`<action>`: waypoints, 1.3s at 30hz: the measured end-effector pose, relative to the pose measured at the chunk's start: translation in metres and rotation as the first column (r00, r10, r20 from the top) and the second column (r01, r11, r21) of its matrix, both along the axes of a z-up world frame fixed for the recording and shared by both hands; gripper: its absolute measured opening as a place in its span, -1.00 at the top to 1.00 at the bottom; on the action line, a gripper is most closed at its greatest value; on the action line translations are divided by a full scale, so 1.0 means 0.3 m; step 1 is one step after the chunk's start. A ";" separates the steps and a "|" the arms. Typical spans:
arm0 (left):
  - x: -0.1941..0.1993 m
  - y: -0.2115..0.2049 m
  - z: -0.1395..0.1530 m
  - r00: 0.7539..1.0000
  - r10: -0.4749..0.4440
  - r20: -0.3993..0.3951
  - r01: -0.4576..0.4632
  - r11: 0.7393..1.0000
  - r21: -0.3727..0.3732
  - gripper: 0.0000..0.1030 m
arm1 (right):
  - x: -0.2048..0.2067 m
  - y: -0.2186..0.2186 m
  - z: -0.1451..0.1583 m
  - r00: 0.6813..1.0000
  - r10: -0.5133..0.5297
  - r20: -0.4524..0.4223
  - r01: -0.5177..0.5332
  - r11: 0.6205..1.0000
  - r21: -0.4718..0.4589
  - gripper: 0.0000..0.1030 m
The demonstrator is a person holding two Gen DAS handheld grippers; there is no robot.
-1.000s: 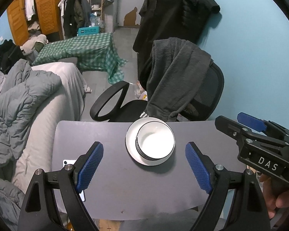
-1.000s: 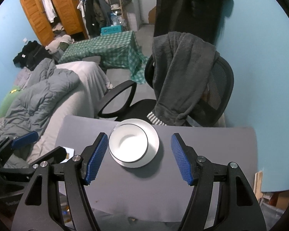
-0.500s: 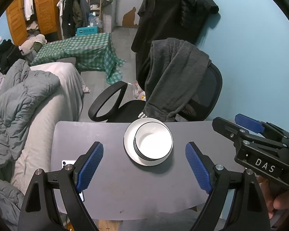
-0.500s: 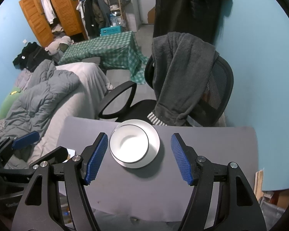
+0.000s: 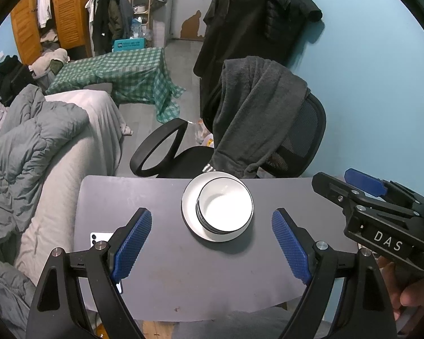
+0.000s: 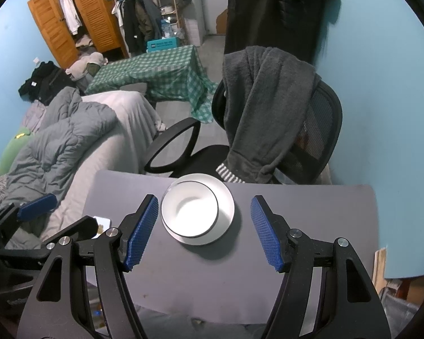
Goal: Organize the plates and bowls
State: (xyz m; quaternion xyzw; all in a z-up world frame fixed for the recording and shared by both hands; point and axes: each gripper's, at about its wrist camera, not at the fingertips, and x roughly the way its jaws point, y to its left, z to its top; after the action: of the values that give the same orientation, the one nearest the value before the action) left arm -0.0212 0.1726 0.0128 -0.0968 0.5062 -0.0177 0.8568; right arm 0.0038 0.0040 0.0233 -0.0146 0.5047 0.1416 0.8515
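Observation:
White bowls with dark rims (image 5: 224, 206) (image 6: 190, 210) sit nested on a white plate (image 5: 188, 212) (image 6: 226, 197) near the far edge of a small grey table (image 5: 183, 276) (image 6: 311, 214). My left gripper (image 5: 212, 244) hovers over the table's near half, open, with nothing between its blue pads (image 5: 132, 243). My right gripper (image 6: 205, 228) is open too, its pads (image 6: 142, 227) standing either side of the stack from above, clear of it. The right gripper's body (image 5: 381, 220) shows at the right of the left wrist view, a hand beneath it.
A black office chair (image 5: 268, 147) draped with a dark grey garment stands just behind the table. A white phone (image 5: 100, 238) lies at the table's left edge. A bed with grey bedding (image 5: 42, 152) is on the left, a blue wall on the right.
Almost nothing differs: both grippers hold their place and opening. The view drifts very slightly, and the bowls and plate stay put.

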 end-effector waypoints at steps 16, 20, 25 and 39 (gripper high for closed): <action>-0.020 0.006 -0.003 1.000 0.005 -0.008 -0.005 1.000 -0.003 -0.71 | -0.009 -0.005 -0.003 1.000 -0.003 -0.005 0.003 1.000 -0.003 -0.30; -0.019 0.007 -0.003 1.000 0.003 -0.007 -0.003 1.000 -0.005 -0.71 | -0.007 -0.006 -0.003 1.000 -0.002 -0.004 0.002 1.000 -0.004 -0.30; -0.022 0.015 -0.002 1.000 0.008 -0.005 -0.008 1.000 -0.004 -0.71 | -0.006 -0.006 -0.004 1.000 -0.001 -0.003 0.001 1.000 -0.002 -0.30; -0.016 0.024 0.010 1.000 0.021 -0.008 -0.021 1.000 -0.002 -0.71 | -0.006 -0.006 -0.005 1.000 -0.004 -0.004 0.004 1.000 0.000 -0.30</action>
State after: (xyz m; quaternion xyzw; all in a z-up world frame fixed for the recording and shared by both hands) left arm -0.0260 0.1798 0.0158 -0.1032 0.5084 -0.0090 0.8549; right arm 0.0019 0.0022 0.0218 -0.0134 0.5067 0.1400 0.8506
